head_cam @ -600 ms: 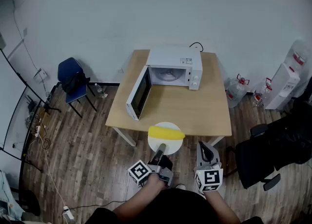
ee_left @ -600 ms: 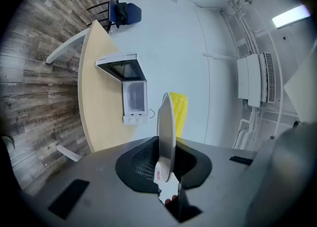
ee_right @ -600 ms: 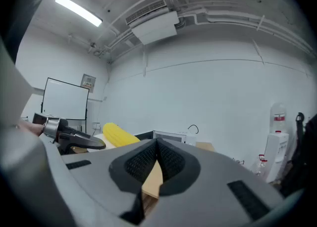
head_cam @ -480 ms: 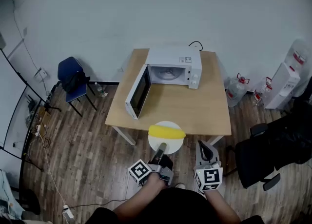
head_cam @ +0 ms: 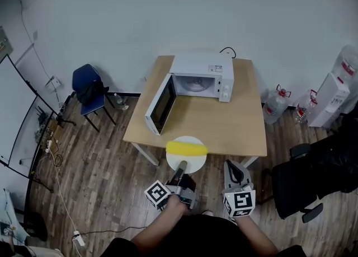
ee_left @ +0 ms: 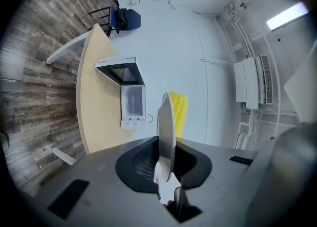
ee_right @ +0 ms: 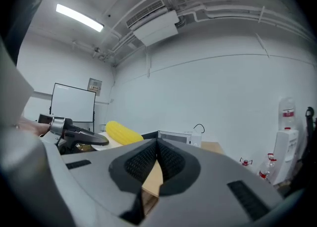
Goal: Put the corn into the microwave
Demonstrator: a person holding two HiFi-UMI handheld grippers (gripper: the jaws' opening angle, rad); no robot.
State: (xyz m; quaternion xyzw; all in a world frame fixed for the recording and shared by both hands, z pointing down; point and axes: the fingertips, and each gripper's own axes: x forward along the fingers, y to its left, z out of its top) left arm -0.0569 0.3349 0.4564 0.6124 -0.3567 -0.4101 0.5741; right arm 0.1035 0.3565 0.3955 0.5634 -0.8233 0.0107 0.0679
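The rim of the plate [head_cam: 196, 164] is pinched by the left gripper [head_cam: 182, 167]; the corn [head_cam: 186, 149] is carried just beyond its fingertips, long axis crosswise to them, with the open microwave [head_cam: 202, 76] well ahead. The right gripper [head_cam: 235, 173] is pressed together, empty

A light wooden table [head_cam: 224, 124] stands against the white wall [head_cam: 168, 9] on a dark plank floor [head_cam: 95, 166]. At its left is a blue chair [head_cam: 89, 90] with something dark on it. At the right are a water jug [head_cam: 275, 104], a white dispenser [head_cam: 330, 100] and a black office chair [head_cam: 305, 180].
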